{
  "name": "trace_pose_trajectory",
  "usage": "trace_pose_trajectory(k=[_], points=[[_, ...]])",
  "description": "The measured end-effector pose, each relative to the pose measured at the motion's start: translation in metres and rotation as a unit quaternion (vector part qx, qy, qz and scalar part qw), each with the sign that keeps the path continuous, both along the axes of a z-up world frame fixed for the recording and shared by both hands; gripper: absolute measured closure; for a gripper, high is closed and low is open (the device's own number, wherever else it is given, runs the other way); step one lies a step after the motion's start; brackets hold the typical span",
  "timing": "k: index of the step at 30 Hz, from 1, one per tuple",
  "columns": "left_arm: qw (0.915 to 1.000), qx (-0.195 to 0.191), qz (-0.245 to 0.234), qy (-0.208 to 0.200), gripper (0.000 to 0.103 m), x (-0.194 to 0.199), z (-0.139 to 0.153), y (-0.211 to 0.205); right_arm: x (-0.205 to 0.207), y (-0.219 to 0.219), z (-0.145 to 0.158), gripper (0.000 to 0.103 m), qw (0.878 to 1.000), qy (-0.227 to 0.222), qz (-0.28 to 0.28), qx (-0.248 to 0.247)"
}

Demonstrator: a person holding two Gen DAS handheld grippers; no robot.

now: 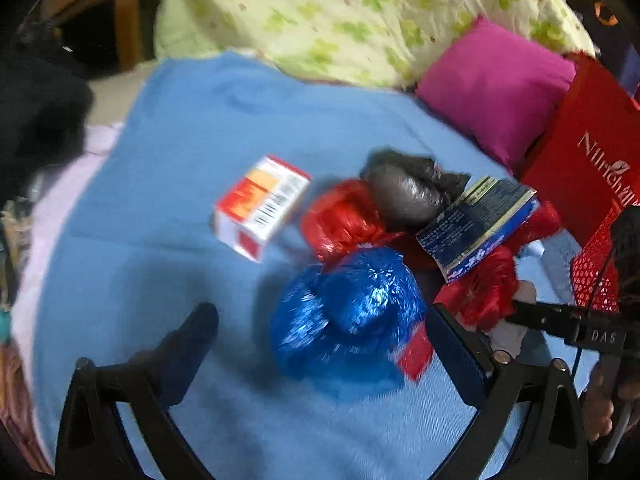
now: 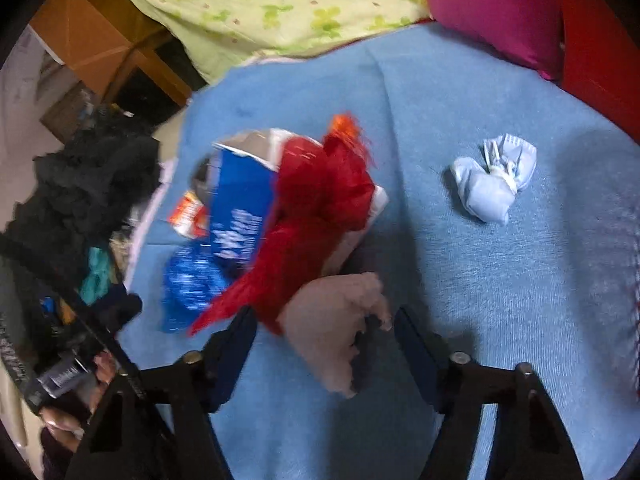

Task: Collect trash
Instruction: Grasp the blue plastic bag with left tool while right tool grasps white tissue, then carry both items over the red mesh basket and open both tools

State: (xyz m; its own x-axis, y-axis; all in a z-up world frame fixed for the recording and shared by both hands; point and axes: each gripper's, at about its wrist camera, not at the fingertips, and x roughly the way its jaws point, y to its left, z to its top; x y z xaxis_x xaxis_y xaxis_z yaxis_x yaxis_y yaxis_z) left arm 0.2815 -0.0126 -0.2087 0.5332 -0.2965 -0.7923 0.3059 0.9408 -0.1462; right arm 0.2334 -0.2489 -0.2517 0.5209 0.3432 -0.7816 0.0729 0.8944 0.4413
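Note:
A crumpled blue plastic bag (image 1: 348,312) lies on the blue blanket (image 1: 180,140) between the fingers of my left gripper (image 1: 320,340), which stands wide open and clear of it. Behind it sit a red bag (image 1: 344,220), a grey-black bag (image 1: 404,192), a blue carton (image 1: 476,224) and a white-and-red box (image 1: 260,204). In the right wrist view, my right gripper (image 2: 326,340) is half-closed around a pinkish crumpled tissue (image 2: 332,328), with small gaps at the pads. A red bag (image 2: 320,208) lies just beyond the tissue. A pale blue wad (image 2: 492,180) lies apart to the right.
A magenta pillow (image 1: 496,84) and a green floral quilt (image 1: 320,12) bound the blanket at the back. A red paper bag (image 1: 588,160) and a red mesh basket (image 1: 596,276) stand at the right. Dark clothes (image 2: 92,184) pile up at the left edge, with wooden furniture (image 2: 100,40) behind.

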Motion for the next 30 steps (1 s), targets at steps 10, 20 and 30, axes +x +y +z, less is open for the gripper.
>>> trace_pose_trajectory(k=[10,20,30], points=[[0.9981,-0.044,-0.038,0.021,0.054,-0.014,0.001,-0.008,-0.024,-0.014,0.015,0.074,0.998,-0.037,0.01,0.052],[0.9939,-0.057,-0.061,-0.073,0.056,-0.084,0.076,-0.008,-0.105,-0.051,0.094,0.074,0.975,-0.218,0.007,0.047],[0.971,-0.074,-0.179,-0.14,0.054,-0.132,0.15,-0.125,-0.209,-0.168,0.132,0.074,0.926,-0.343,-0.144,0.071]])
